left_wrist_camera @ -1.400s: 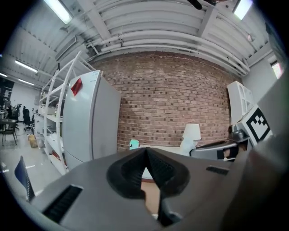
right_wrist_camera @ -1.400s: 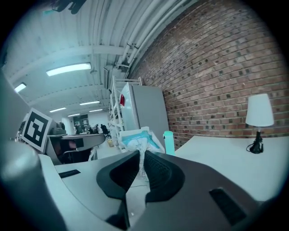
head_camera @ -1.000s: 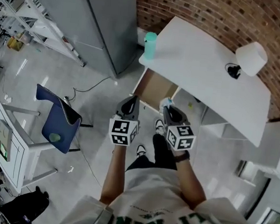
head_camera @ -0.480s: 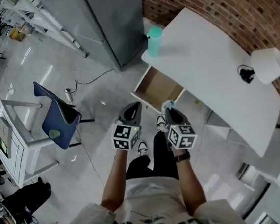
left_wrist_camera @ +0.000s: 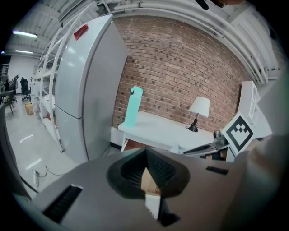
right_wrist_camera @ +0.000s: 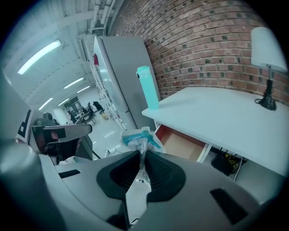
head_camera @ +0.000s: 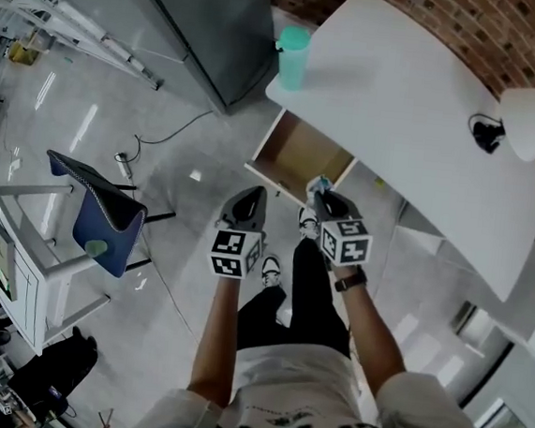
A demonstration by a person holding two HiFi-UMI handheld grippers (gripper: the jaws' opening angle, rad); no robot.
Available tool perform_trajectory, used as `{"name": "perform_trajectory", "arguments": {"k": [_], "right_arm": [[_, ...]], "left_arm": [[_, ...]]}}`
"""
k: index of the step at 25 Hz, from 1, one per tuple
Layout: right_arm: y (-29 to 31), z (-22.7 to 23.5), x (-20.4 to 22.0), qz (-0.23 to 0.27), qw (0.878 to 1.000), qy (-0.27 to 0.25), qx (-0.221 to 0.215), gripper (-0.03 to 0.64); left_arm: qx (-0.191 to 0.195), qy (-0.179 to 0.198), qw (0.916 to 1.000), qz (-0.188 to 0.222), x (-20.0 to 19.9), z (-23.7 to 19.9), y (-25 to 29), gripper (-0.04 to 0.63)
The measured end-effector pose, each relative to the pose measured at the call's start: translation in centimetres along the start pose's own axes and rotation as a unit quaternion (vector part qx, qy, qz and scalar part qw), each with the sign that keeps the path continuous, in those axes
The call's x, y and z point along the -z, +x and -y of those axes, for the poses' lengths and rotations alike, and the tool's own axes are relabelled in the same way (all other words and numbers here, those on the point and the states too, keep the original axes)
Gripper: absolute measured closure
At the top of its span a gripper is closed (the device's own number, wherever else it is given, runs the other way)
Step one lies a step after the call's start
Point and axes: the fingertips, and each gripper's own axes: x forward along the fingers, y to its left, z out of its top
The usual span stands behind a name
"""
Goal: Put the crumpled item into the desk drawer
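The right gripper (right_wrist_camera: 141, 158) is clamped on only a thin pinch of the crumpled wrapper (right_wrist_camera: 139, 137), short of the open drawer (head_camera: 301, 155) under the desk's (head_camera: 402, 90) front edge. It could slip free and land on the floor (head_camera: 179, 200). The left gripper (left_wrist_camera: 146, 155) is closed, empty.

White desk (head_camera: 400, 108) carries teal bottle (head_camera: 291, 55) and lamp (head_camera: 532, 123)

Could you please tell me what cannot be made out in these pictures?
The open wooden drawer: in the head view its rear lies under the white desk top.
The crumpled teal-and-white item: in the right gripper view its lower part is hidden between the shut right tongs; in the head view it is too small to identify.
Left gripper view: the body of the shut left tongs blocks almost the whole drawer.
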Motion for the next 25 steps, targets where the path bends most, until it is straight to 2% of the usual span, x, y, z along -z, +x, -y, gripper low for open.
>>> {"name": "perform_trajectory", "arguments": {"k": [6,16,22,25], "right_arm": [[4.2,0.9,2.4,-0.036,0.999,-0.027,-0.018,0.589],[11.4,4.1,5.4,-0.089,0.995,-0.051,-0.006,0.589],[16.2,6.6,7.4,-0.128,0.990,-0.066,0.003,0.589],[18.7,7.5,8.2,-0.141,0.987,-0.072,0.009,0.589]], "left_arm": [[-0.010,-0.014,0.9998,-0.011,1.6,-0.8,2.7,0.598],[0.003,-0.028,0.9991,-0.031,4.5,-2.3,7.4,0.598],[0.047,-0.021,0.9985,0.017,5.0,-2.0,10.7,0.598],[0.054,-0.012,0.9983,0.021,6.1,-2.6,12.1,0.598]]}}
